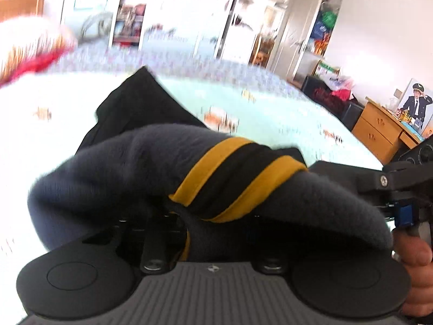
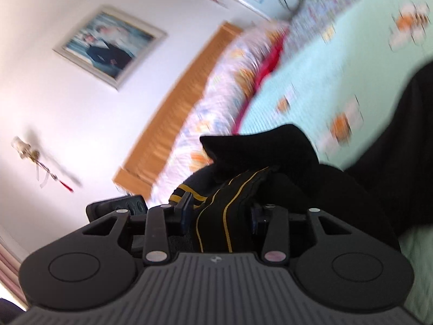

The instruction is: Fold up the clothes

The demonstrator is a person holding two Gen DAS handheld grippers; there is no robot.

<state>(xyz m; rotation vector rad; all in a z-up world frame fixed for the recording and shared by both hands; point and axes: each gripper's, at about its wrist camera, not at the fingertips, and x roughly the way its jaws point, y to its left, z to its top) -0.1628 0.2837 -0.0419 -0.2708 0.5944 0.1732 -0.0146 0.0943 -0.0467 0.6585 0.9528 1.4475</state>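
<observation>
A dark grey and black garment [image 1: 130, 168] with two yellow bands [image 1: 216, 176] hangs lifted above the pale green bed sheet [image 1: 270, 113]. It drapes over my left gripper [image 1: 184, 216] and hides both fingertips, and a fold of it runs down into the gap between the fingers. In the right wrist view, black cloth with thin yellow lines [image 2: 216, 216] fills the space between the fingers of my right gripper [image 2: 222, 211], which is shut on it. More of the black garment [image 2: 392, 135] trails to the right. The two grippers are close together; the right gripper [image 1: 400, 189] shows at the left view's edge.
A rolled quilt with a red edge [image 2: 243, 81] lies along the wooden headboard [image 2: 176, 108]. A wooden desk [image 1: 379, 132] and dark seats [image 1: 324, 92] stand beyond the bed's far side. A hand [image 1: 416, 270] holds the right gripper. Both views are motion-blurred.
</observation>
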